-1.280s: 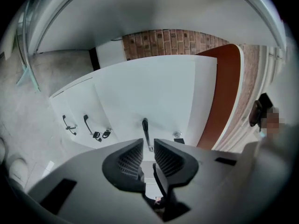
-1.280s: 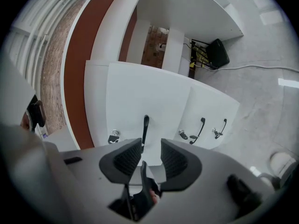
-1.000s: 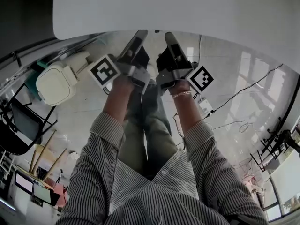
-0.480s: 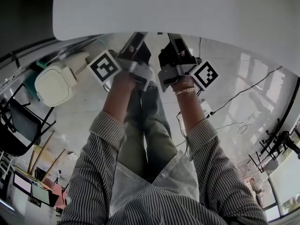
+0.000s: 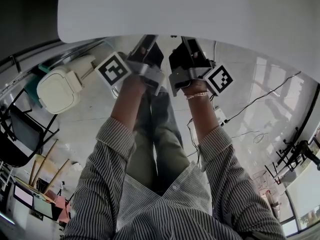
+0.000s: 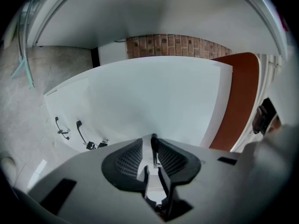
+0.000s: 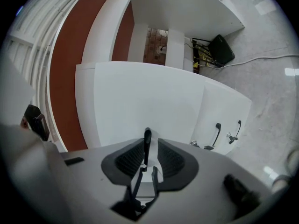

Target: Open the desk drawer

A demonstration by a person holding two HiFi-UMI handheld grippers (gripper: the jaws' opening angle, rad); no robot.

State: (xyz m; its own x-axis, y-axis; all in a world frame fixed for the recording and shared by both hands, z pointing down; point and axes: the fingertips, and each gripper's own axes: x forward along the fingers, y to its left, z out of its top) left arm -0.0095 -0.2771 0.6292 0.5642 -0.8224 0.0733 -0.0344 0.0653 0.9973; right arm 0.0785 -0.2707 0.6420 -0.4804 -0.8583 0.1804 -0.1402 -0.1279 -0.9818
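The white desk top (image 5: 200, 9) fills the top of the head view. Both grippers reach level under its near edge. The white drawer front (image 6: 154, 101) (image 7: 145, 97) faces them. A thin black handle (image 6: 153, 146) stands between the jaws of my left gripper (image 5: 147, 40) (image 6: 152, 143), close to the right pad with a gap on its left. My right gripper (image 5: 187, 41) (image 7: 148, 146) has a black handle (image 7: 147, 141) between its jaws too, with a gap on either side. Both pairs of jaws are closing. In the head view the desk edge hides the fingertips.
A white cabinet with black handles (image 6: 79, 130) (image 7: 217, 133) stands beside the drawer. A red-brown panel (image 6: 240, 101) (image 7: 65, 78) runs along the desk. A white-seated chair (image 5: 60, 89) is at the left. Cables (image 5: 260, 96) cross the floor at the right, and a black bag (image 7: 220, 49) lies under the desk.
Both grippers have edged slightly toward the desk, and their tips now sit further under its edge. The arms otherwise hold still.
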